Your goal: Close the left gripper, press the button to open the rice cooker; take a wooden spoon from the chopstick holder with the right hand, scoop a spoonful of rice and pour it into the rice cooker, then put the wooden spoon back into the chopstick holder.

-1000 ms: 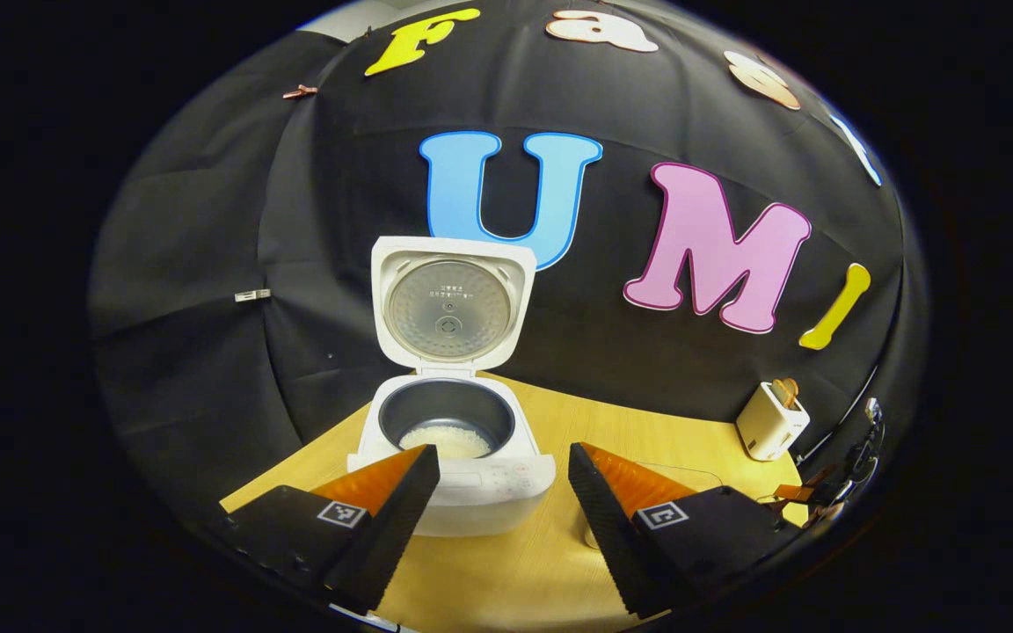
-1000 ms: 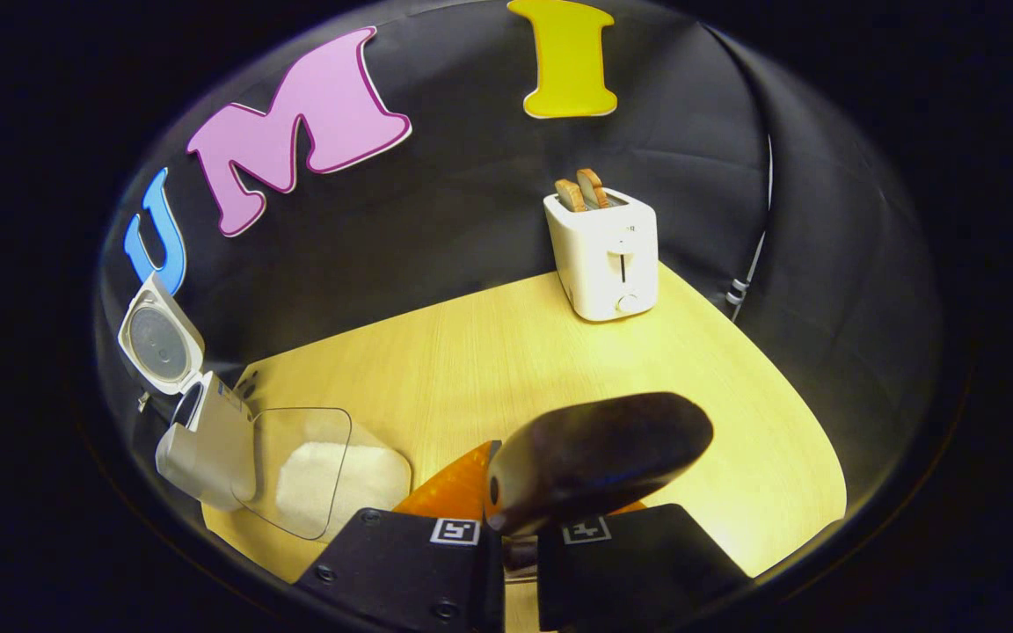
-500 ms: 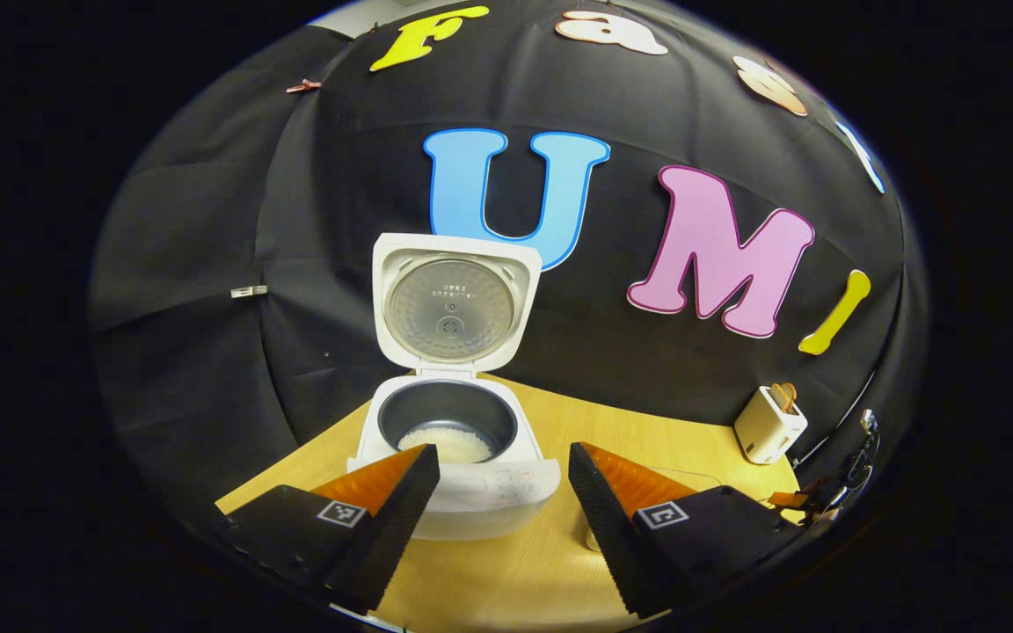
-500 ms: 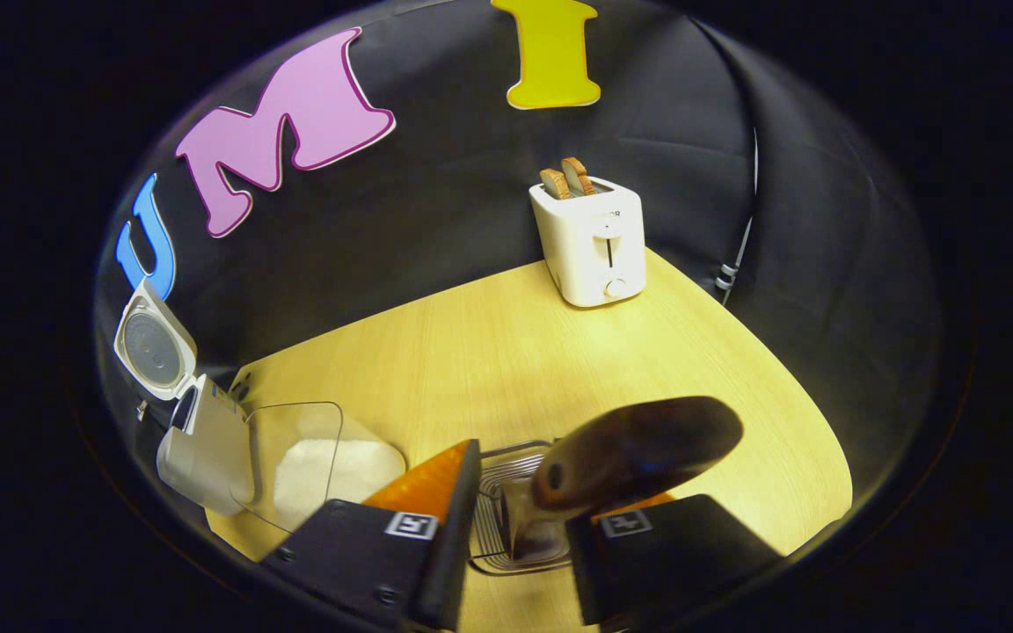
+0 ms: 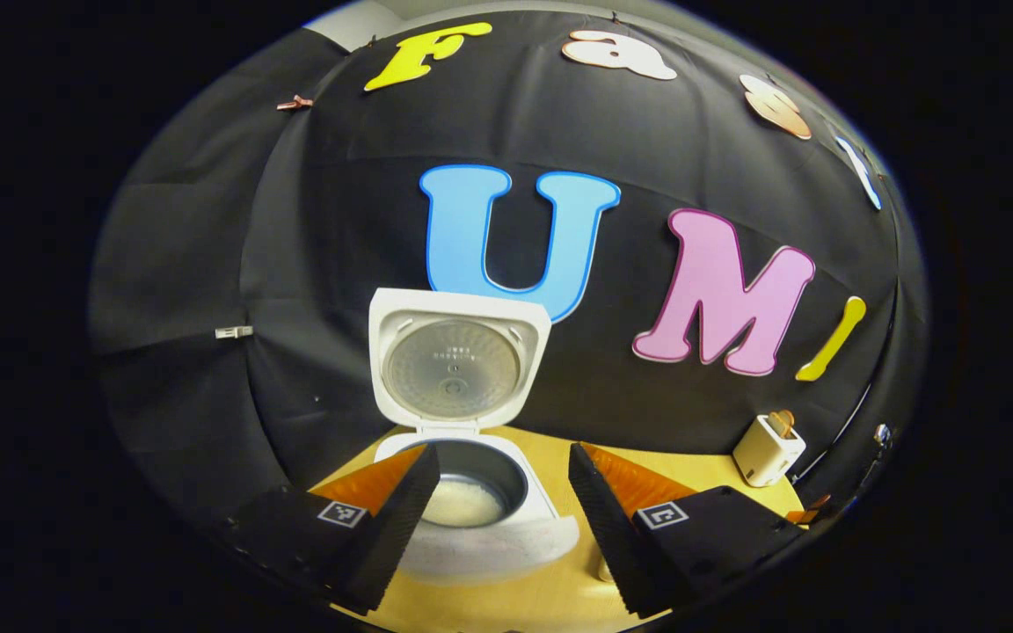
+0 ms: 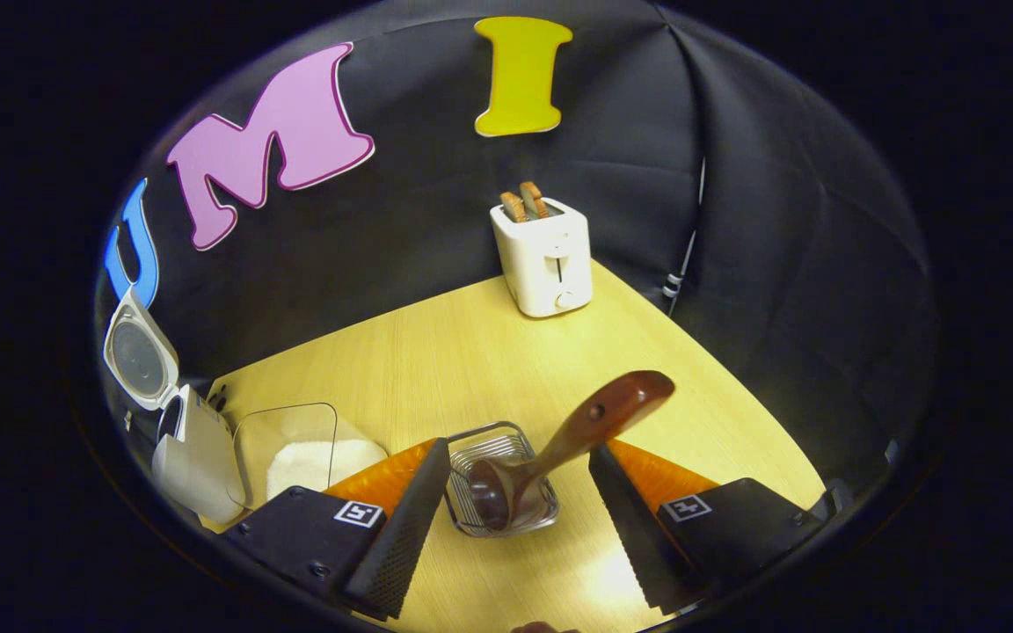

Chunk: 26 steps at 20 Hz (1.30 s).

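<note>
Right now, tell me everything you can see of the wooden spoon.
The wooden spoon is dark reddish-brown wood with a glossy finish. Its bowl end sits down inside the wire chopstick holder on the table; the handle leans up and to the right, widening to a rounded end with a small hole near the tip. It stands between the right gripper's open fingers, and neither finger touches it. Only the holder appears to support it.

A glossy dark wooden spoon [image 6: 570,442] was seen in a wire-metal chopstick holder [image 6: 499,479] on a matt, pale wood-grain table [image 6: 489,352]; the rice cooker [image 5: 462,422] looked smooth white plastic.
</note>
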{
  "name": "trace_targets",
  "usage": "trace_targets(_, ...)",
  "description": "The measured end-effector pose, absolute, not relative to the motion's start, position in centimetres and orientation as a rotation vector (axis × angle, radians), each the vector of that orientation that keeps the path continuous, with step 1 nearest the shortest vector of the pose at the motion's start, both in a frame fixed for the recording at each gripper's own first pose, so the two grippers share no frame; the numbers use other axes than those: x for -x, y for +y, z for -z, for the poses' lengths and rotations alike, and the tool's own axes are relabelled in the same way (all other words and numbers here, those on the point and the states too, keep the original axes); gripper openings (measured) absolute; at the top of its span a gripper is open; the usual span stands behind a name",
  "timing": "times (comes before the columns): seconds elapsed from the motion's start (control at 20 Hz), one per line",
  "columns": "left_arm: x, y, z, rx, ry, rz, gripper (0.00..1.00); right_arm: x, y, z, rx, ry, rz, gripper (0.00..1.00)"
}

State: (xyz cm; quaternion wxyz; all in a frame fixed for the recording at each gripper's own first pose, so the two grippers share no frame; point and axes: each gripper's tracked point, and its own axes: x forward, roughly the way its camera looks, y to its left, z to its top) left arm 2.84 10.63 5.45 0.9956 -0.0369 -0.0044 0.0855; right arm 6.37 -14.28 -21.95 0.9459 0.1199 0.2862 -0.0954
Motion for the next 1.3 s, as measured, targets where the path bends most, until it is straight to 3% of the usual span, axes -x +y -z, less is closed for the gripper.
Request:
trace_targets(0.7, -11.4, 16.5, -24.9, -0.128, -0.294, -0.151, 0.95, 6.0, -15.3, 20.6, -0.321, 0.572, 0.432, 0.98)
trace_targets(0.95, -17.1, 17.7, -25.6, -0.142, -0.257, -0.128, 0.95, 8.5, -14.1, 19.4, -0.297, 0.56, 0.472, 0.98)
trace_targets(1.3, -23.3, 21.8, -21.4, -0.104, -0.15, -0.15, 0.94, 12.7, -12.6, 16.6, -0.215, 0.521, 0.538, 0.99)
